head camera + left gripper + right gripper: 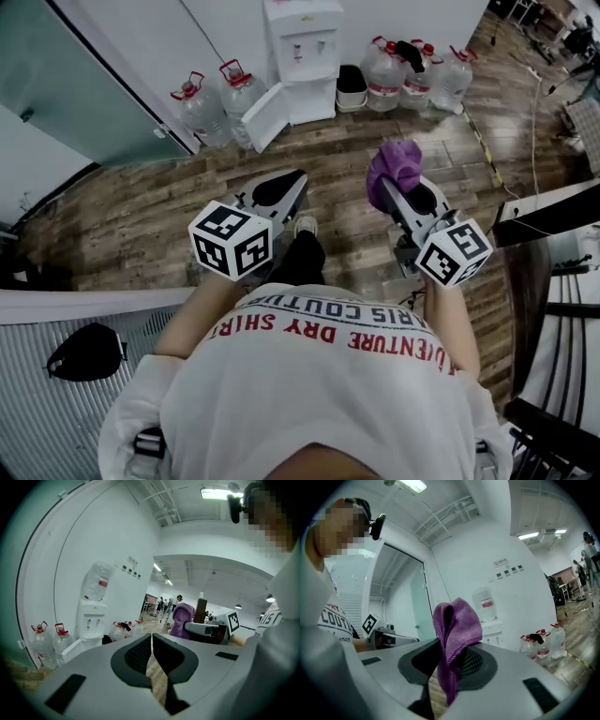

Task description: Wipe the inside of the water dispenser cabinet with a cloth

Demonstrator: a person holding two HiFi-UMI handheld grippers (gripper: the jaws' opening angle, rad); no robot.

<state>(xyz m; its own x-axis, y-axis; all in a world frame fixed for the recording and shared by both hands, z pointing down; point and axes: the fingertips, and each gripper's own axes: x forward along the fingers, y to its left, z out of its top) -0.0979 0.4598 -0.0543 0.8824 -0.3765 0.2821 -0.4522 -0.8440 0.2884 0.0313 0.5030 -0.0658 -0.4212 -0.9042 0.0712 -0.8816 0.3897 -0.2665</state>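
The white water dispenser (302, 52) stands against the far wall, its lower cabinet door (264, 117) swung open to the left. A purple cloth (394, 166) is pinched in my right gripper (397, 184), which is shut on it; the cloth (454, 634) folds up above the jaws. My left gripper (281, 190) is shut with nothing in it, its jaws meeting at a thin seam (151, 656). Both grippers are held near my body, well short of the dispenser (92, 620). The cabinet's inside is not visible.
Several large water bottles (202, 108) stand left of the dispenser and more (412, 73) to its right, with a dark bin (351, 86) between. A glass partition (84, 94) lies at left. Railings (562, 328) and a desk edge are at right. Wood floor (141, 206) lies ahead.
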